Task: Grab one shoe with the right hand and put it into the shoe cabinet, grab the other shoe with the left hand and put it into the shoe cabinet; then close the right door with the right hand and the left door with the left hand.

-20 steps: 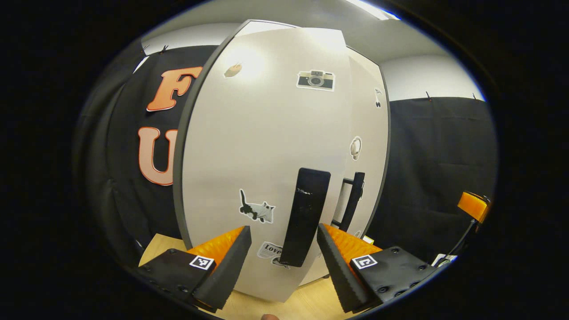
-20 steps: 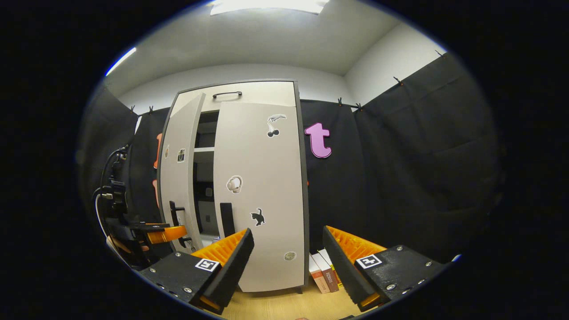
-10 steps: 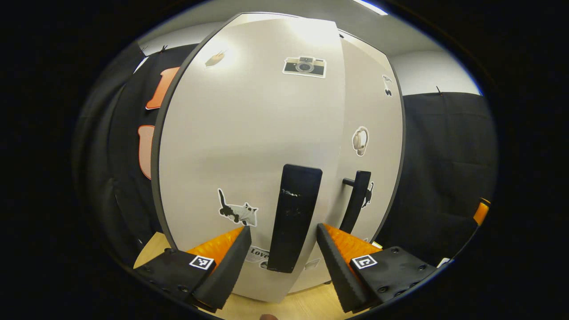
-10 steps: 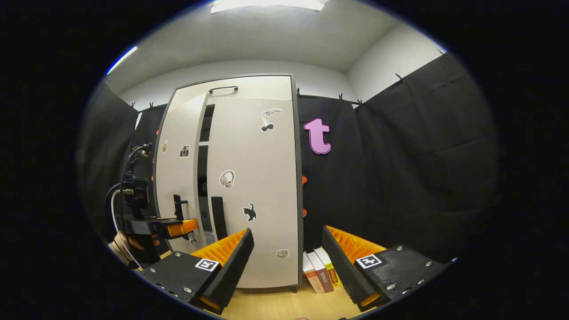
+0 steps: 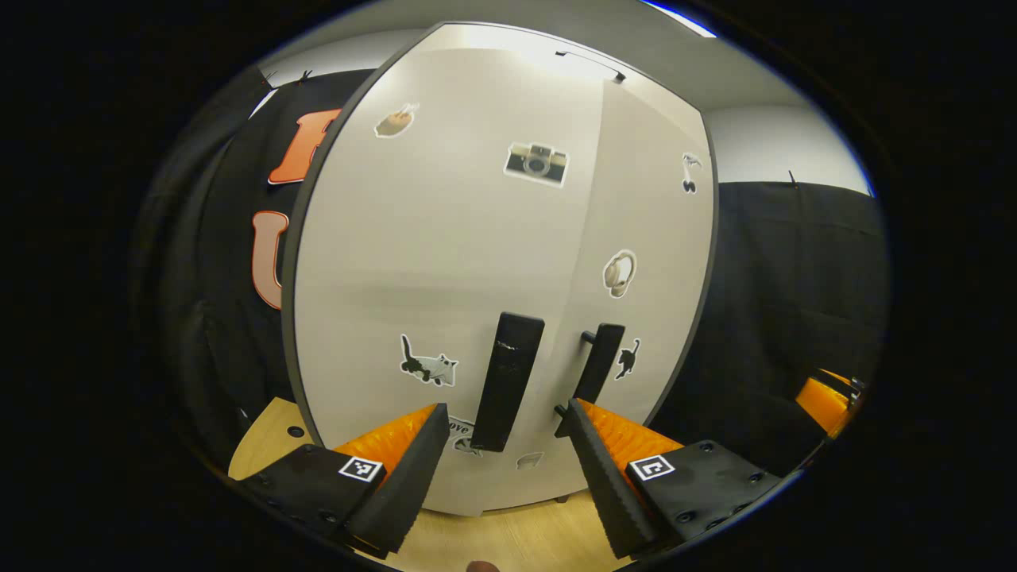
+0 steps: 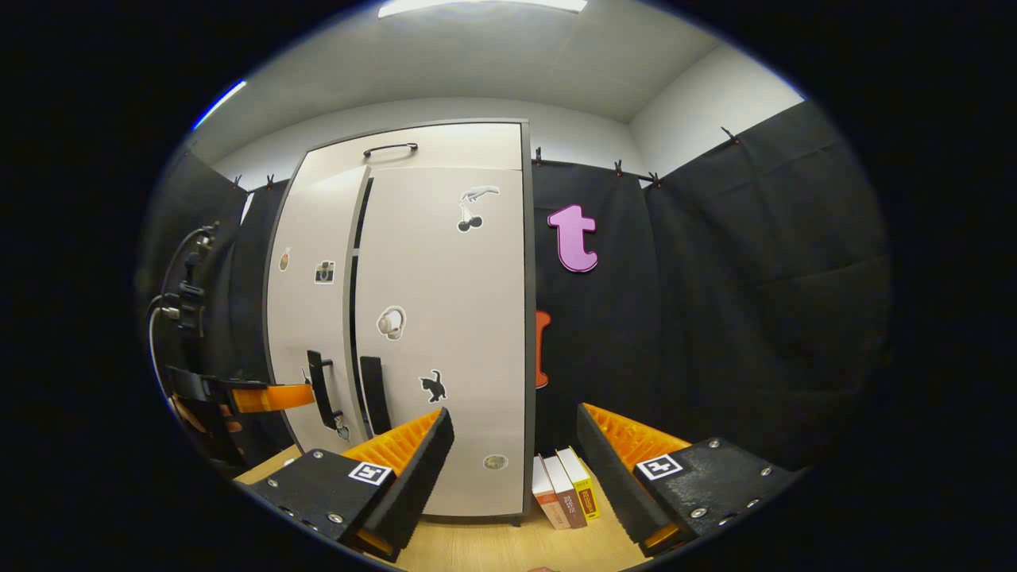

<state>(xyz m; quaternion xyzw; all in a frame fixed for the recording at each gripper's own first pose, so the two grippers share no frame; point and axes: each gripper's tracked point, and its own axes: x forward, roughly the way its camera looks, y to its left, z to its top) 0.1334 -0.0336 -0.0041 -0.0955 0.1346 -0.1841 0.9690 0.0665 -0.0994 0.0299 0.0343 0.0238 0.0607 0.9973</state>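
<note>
The white shoe cabinet (image 6: 445, 334) stands upright with stickers on both doors. Its right door (image 6: 453, 262) is shut. The left door (image 5: 413, 262) is nearly shut, and in the right gripper view a thin dark gap (image 6: 355, 294) remains between the doors. In the left gripper view my left gripper (image 5: 504, 469) is open, its fingers either side of the left door's black handle (image 5: 507, 381) and a little short of it. The right door's handle (image 5: 600, 372) is just beside it. My right gripper (image 6: 512, 469) is open and empty, well back from the cabinet.
Three books (image 6: 564, 496) stand on the wooden floor (image 6: 493, 544) by the cabinet's right side. A drawer handle (image 6: 389, 148) sits at the cabinet's top. A hand holds the left gripper (image 6: 266, 396) with its cables at the left. Black cloth walls surround the booth.
The left door has swung from clearly ajar to nearly shut, and the gap has narrowed to a slit. My left gripper followed the door inward. The right gripper barely shifted.
</note>
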